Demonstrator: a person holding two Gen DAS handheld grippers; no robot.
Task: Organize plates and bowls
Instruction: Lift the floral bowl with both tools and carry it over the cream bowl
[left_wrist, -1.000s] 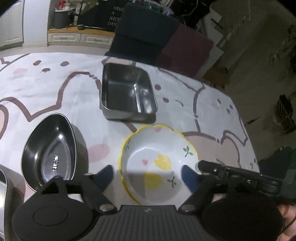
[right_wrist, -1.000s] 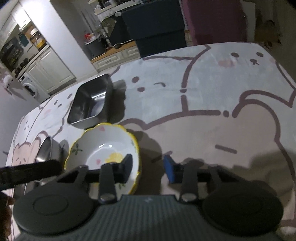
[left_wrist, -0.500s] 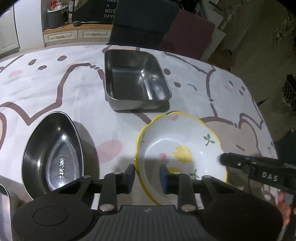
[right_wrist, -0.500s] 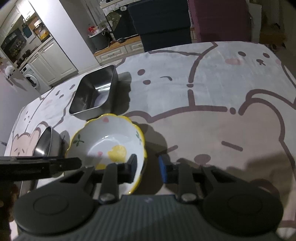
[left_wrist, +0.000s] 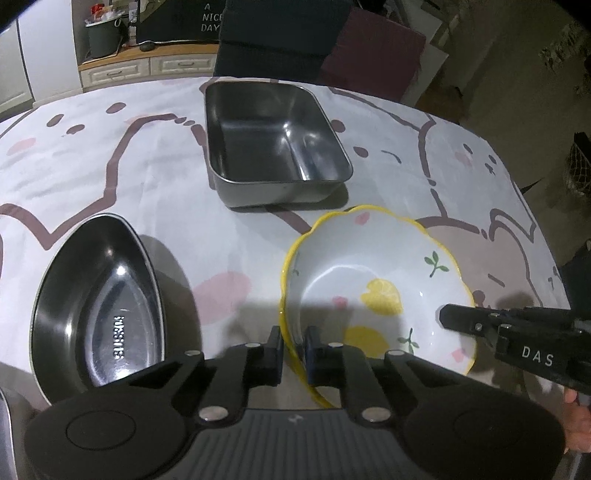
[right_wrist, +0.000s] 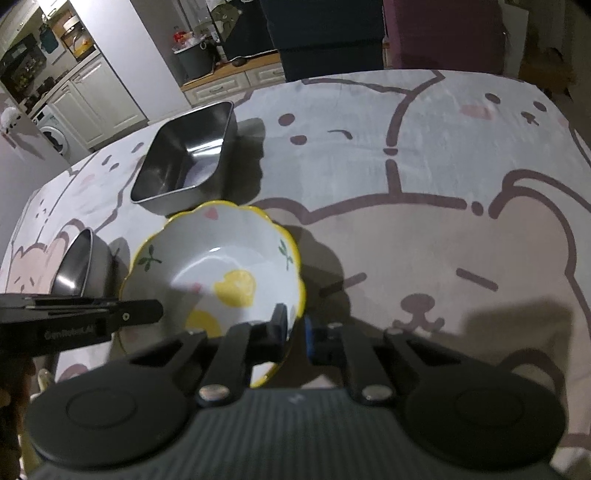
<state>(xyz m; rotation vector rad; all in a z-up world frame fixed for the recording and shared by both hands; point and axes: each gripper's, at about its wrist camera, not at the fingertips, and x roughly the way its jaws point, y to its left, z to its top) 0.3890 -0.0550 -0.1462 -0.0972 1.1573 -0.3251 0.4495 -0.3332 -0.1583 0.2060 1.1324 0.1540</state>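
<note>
A white bowl (left_wrist: 369, 266) with a wavy yellow rim and lemon print sits on the bear-print tablecloth. In the left wrist view my left gripper (left_wrist: 293, 345) straddles its left rim, jaws closing, with the pads against the rim. My right gripper (right_wrist: 295, 326) straddles the opposite rim of the bowl (right_wrist: 221, 258), jaws closing too, one pad inside and one outside. Each gripper shows in the other's view: the right gripper (left_wrist: 498, 332) and the left gripper (right_wrist: 92, 317).
An oval steel dish (left_wrist: 99, 306) lies left of the bowl, and a rectangular steel pan (left_wrist: 273, 136) stands just behind it. Dark chairs (left_wrist: 314, 40) stand past the far table edge. The cloth (right_wrist: 443, 166) to the right of the bowl is bare.
Both grippers' jaws have narrowed from wide apart to a pinch on opposite rims of the bowl. Both hands have come a little lower and closer to it.
</note>
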